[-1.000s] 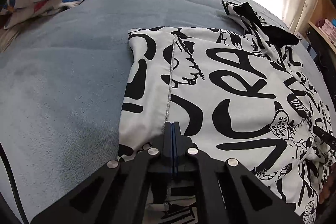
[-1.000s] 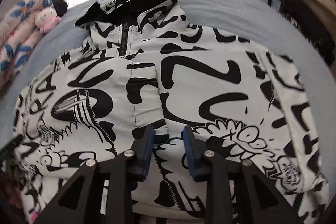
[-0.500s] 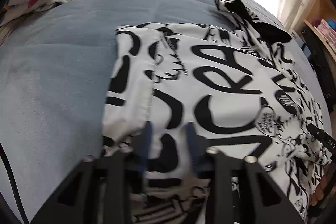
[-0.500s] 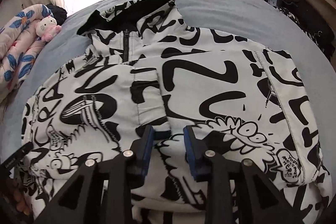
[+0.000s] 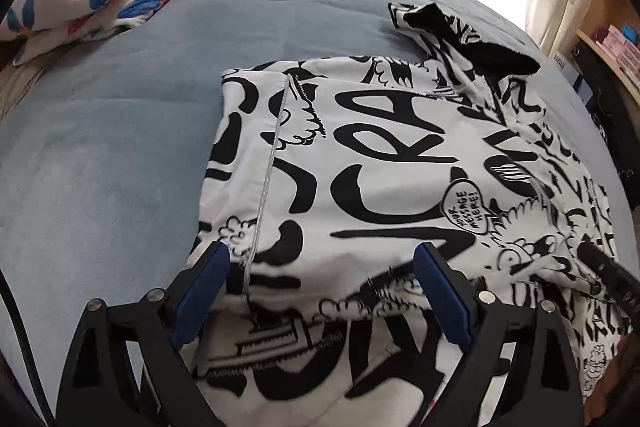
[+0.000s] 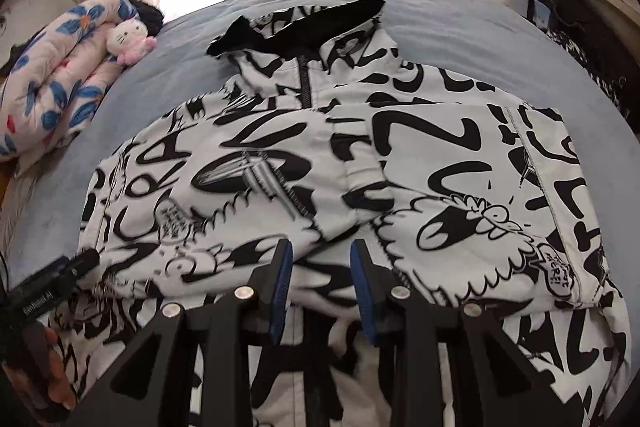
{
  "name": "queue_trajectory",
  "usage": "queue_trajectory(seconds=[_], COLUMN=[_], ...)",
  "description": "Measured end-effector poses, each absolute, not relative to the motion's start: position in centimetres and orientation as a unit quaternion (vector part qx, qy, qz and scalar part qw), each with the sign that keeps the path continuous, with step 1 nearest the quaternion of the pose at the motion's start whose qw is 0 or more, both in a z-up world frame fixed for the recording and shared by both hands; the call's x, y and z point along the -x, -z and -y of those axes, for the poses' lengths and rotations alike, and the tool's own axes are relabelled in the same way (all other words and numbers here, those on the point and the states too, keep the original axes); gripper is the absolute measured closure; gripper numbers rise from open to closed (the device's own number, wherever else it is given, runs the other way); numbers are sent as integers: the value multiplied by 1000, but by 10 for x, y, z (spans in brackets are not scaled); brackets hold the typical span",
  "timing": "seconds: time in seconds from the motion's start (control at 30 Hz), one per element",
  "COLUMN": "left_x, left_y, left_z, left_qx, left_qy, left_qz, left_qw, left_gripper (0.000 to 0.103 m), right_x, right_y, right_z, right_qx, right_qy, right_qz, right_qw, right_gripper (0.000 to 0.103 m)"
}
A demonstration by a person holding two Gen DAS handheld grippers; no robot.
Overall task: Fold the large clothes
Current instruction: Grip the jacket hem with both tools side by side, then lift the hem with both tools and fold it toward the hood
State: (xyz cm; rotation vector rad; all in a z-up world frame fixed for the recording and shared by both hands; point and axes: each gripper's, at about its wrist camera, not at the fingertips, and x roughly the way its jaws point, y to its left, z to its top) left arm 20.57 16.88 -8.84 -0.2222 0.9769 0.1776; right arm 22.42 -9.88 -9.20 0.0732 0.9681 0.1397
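- Lying spread on the grey bed [image 5: 132, 131], the printed jacket [image 5: 384, 171] has both sides turned inward, hood [image 6: 304, 23] at the far end.
- Judged step: side folds done; next calls for gripping the near hem and carrying it toward the hood.
- Left gripper [image 5: 320, 291] hovers low, fingers wide apart, holding nothing.
- Right gripper [image 6: 322, 283] hovers over the centre, fingers parted, empty.

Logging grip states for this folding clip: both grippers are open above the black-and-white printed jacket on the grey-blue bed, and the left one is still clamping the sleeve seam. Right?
Not quite. The left wrist view shows the left gripper open, its jaws spread wide above the jacket, clamping nothing. The rest holds: right gripper open, bed grey-blue.
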Motion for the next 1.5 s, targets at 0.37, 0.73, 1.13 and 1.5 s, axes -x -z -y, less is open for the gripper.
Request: queue_trajectory(seconds=[0.37, 0.73, 1.13, 1.5], left_x=[-152, -97, -32, 15], left_y=[58, 28, -8, 11], left_z=[-167, -141, -144, -180], left_qx=[111, 80, 71, 68], left_qy=[-94, -82, -91, -65], left_qz=[-449, -431, -390, -398], left_qw=[882, 895, 914, 913], left_gripper=[11, 11, 11, 11], right_x=[-189, -137, -70, -11], right_y=[91, 62, 30, 5], right_z=[112, 135, 158, 194], right_qx=[-27, -26, -26, -10], right_qy=[-49, -40, -28, -42], right_qz=[-475, -454, -414, -354], right_qw=[878, 890, 909, 934], right_gripper=[73, 70, 61, 48])
